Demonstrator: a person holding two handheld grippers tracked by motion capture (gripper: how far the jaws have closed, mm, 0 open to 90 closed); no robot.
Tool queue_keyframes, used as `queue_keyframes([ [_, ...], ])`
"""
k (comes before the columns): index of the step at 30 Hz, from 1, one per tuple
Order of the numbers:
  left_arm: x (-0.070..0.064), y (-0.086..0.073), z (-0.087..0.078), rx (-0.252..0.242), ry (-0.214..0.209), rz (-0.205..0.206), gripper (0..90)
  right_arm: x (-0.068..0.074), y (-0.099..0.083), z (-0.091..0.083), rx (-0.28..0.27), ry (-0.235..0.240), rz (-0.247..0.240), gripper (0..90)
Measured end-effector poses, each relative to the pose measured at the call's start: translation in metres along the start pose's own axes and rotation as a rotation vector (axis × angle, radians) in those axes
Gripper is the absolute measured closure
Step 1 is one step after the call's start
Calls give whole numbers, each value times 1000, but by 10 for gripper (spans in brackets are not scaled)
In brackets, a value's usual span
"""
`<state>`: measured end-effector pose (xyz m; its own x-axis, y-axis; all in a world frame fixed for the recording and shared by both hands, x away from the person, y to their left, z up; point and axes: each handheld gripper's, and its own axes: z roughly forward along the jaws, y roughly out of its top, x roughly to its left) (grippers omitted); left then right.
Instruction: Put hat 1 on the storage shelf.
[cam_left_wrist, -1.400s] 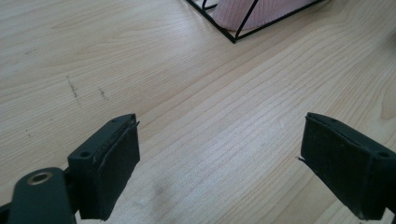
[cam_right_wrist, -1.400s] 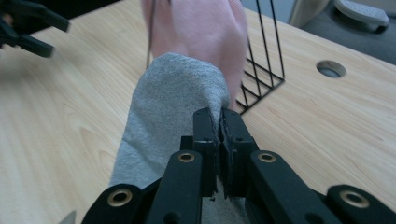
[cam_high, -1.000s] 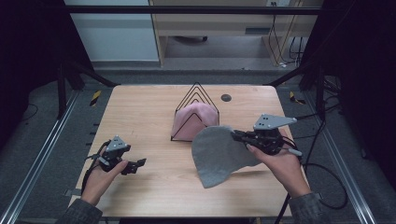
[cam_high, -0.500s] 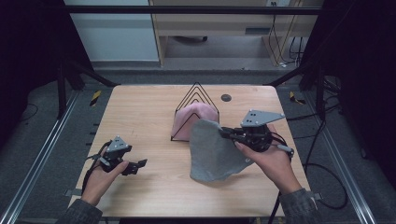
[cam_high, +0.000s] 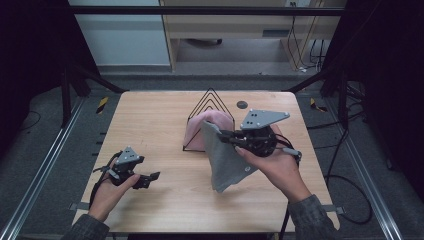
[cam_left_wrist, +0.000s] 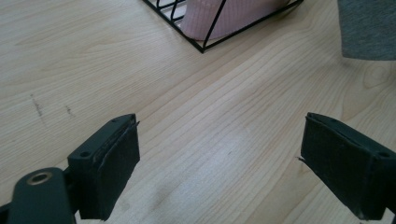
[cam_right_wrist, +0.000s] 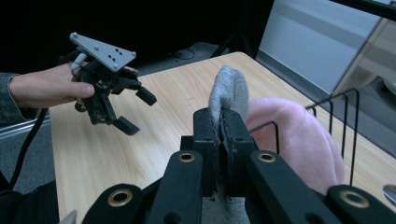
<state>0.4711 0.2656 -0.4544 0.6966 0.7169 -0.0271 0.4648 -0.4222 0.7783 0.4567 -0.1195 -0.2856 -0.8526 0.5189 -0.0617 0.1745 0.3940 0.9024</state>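
Observation:
My right gripper (cam_high: 214, 130) is shut on the top edge of a grey cloth (cam_high: 226, 161), which hangs down from it over the table's right half. In the right gripper view the jaws (cam_right_wrist: 223, 128) pinch a fold of the grey cloth (cam_right_wrist: 229, 88). Just behind it stands a black wire rack (cam_high: 208, 99) with a soft pink item (cam_high: 216, 121) tucked inside. My left gripper (cam_high: 148, 180) rests open near the front left with nothing between its fingers. The left gripper view shows its open jaws (cam_left_wrist: 219, 163) over bare wood, with the rack (cam_left_wrist: 205, 43) ahead.
The wooden table (cam_high: 150, 125) has bare room across its left half and along the front. A small dark round object (cam_high: 242, 104) lies behind the rack. Dark floor and metal rails surround the table.
The right gripper has lifted the grey cloth and carried it left toward the rack, and the cloth now hangs more upright. The left gripper has stayed in place.

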Motion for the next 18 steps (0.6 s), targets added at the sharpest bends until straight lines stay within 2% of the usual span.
queue_keyframes([
  [11,-9,3,0,-13,-28,28,111,13,32,25,12,16,-43,863],
  [18,-11,4,0,-19,-34,34,112,16,46,41,12,22,-48,863],
])
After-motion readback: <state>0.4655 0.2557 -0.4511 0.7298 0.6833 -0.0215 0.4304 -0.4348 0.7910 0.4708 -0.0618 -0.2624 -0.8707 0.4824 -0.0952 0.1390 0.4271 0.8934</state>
